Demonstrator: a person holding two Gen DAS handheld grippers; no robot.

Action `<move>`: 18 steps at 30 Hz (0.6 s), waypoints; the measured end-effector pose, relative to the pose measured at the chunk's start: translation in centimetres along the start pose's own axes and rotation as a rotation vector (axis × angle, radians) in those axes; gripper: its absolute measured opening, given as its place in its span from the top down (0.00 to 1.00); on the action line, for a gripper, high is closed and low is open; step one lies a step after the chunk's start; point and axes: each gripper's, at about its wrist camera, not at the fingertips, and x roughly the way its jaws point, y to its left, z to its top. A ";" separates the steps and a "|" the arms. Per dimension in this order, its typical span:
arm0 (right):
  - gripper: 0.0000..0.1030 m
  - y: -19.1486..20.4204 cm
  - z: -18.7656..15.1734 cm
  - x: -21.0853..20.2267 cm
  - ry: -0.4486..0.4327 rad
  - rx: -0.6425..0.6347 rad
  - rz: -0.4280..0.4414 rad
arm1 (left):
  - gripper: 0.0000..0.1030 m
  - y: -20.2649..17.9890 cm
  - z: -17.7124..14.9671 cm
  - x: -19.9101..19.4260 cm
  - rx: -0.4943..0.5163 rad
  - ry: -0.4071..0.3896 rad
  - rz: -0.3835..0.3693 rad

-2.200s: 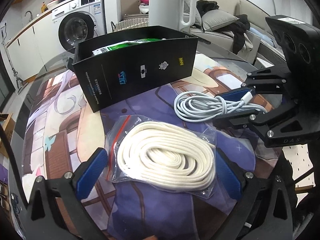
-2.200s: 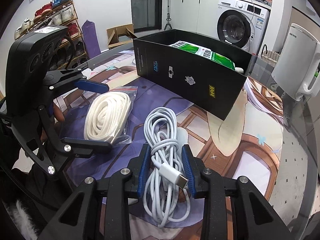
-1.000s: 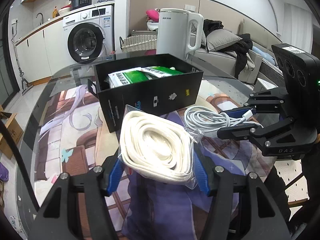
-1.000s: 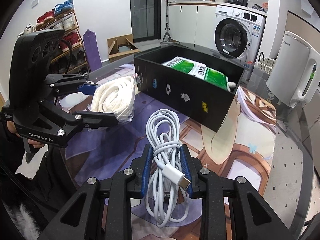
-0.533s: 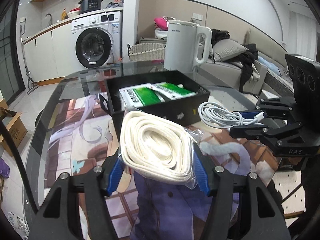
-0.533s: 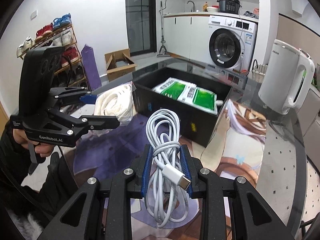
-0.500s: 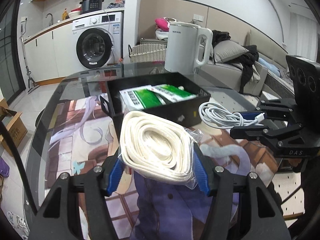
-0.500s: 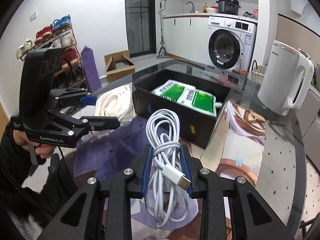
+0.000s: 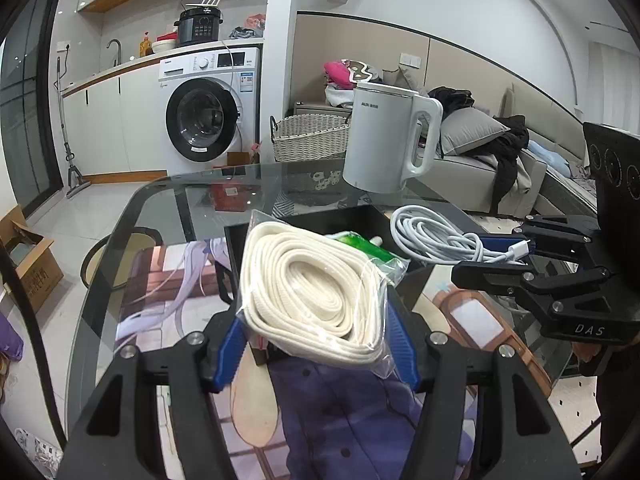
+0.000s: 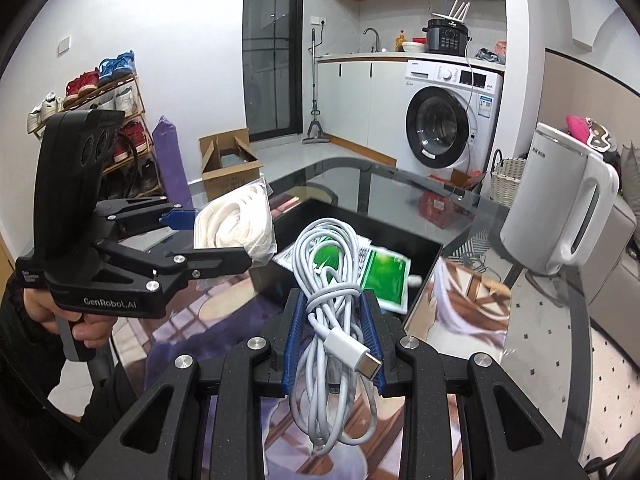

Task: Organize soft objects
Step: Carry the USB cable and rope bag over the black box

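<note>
The left claw (image 9: 316, 344) is clamped on a clear bag of coiled white rope (image 9: 308, 280), held above the glass worktop (image 9: 168, 216) just short of the black box (image 10: 424, 268). The right claw (image 10: 332, 344) is pinched tight on a bundled white USB-C charging cable (image 10: 328, 276), hanging over the box's near wall. Green packets (image 10: 384, 276) already lie inside; how much room remains beside them is hard to tell. The bag's slick film could slip between the pads, and the cable's loose lower loops may snag the box wall on lowering.
</note>
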 end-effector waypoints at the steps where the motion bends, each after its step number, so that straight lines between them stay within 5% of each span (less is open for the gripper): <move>1: 0.73 -0.1 0.1 0.1 -0.002 -0.001 -0.003 | 0.41 0.1 0.2 0.1 -0.002 -0.004 0.003; 18: 0.73 -1.7 2.3 2.1 -0.014 0.014 -0.021 | 0.41 -0.2 2.8 2.5 0.019 -0.015 0.022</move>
